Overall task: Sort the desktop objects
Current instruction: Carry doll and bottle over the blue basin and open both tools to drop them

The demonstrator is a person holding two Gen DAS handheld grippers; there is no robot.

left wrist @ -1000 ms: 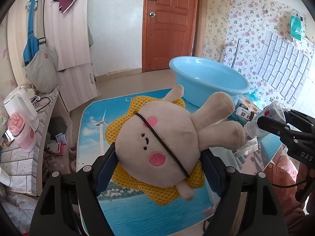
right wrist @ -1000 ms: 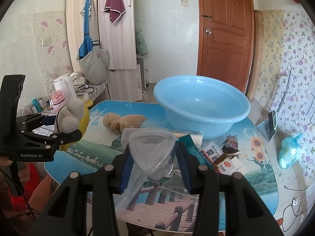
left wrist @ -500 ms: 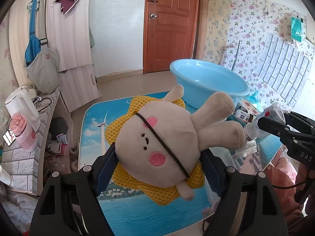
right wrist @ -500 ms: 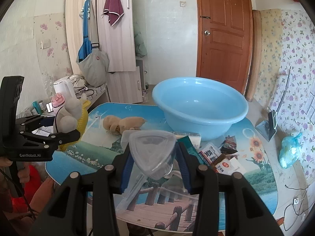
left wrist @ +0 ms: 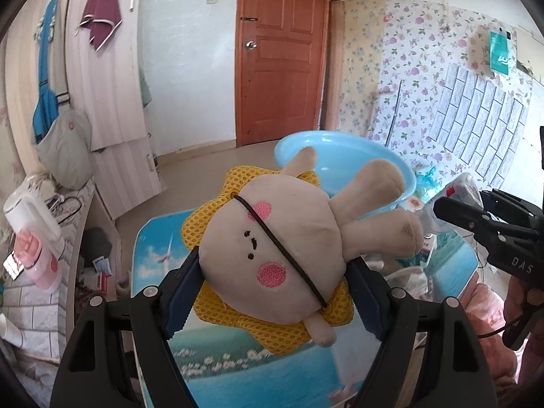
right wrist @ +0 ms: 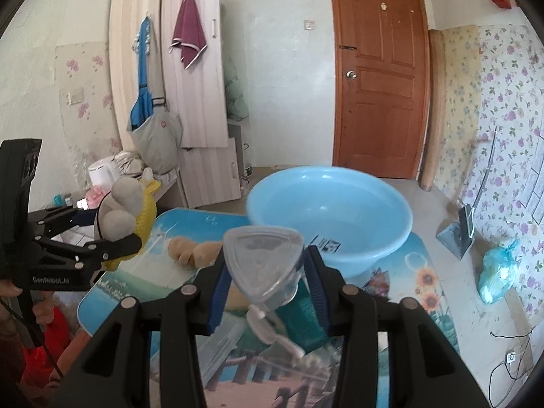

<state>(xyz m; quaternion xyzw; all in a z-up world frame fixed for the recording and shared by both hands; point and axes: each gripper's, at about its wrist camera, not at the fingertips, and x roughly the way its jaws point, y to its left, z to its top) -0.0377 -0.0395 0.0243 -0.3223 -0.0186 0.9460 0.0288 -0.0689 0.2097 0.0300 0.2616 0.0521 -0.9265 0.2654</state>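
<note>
Left gripper point(left wrist: 272, 292) clamped on beige plush rabbit point(left wrist: 289, 238) with yellow mesh backing, held above the tabletop's point(left wrist: 159, 251) left edge | right gripper point(right wrist: 268, 289) clamped on clear plastic mask point(right wrist: 265, 258), above near edge | blue basin point(right wrist: 329, 210) at far edge | brown plush point(right wrist: 193, 250) lying left of basin.

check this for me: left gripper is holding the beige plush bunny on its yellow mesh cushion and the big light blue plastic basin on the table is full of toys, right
Not quite. The light blue plastic basin is empty, as the right wrist view shows. The rest holds: the left gripper is holding the beige plush bunny on its yellow mesh cushion, and the basin stands on the table.
</note>
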